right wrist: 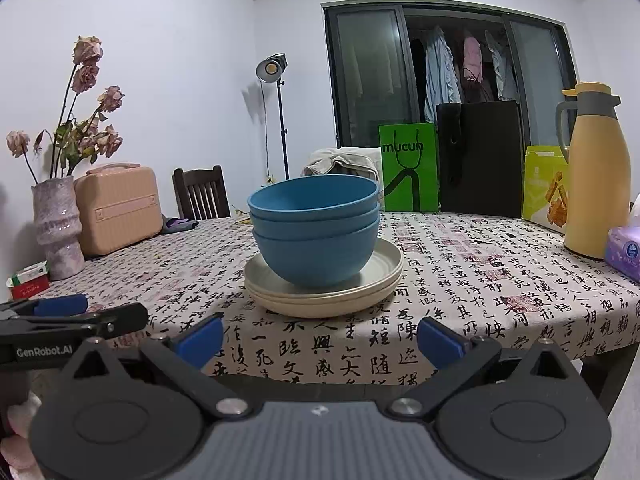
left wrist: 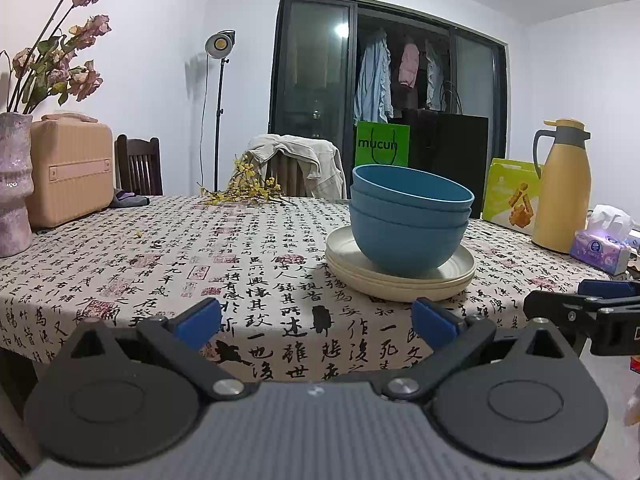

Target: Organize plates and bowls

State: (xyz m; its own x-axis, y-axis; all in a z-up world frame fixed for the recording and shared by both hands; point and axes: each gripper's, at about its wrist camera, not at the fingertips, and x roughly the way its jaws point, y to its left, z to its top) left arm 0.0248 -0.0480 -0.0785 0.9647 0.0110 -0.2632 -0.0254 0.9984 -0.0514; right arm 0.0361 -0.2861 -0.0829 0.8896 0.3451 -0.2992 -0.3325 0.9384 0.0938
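Left wrist view: left gripper (left wrist: 316, 322) fingers wide apart, empty; right gripper (right wrist: 320, 338) same, short of bowls (right wrist: 314, 236).

Bowls (left wrist: 408, 224) on plates (left wrist: 400, 276), mid-table (left wrist: 160, 264)

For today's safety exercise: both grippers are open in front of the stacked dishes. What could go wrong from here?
1. The blue bowls sit nested atop the cream plates; lifting the plates may topple them.
2. The stack stands near the table edge, so a push could slide it off.
3. The left gripper and right gripper are close together and might collide.
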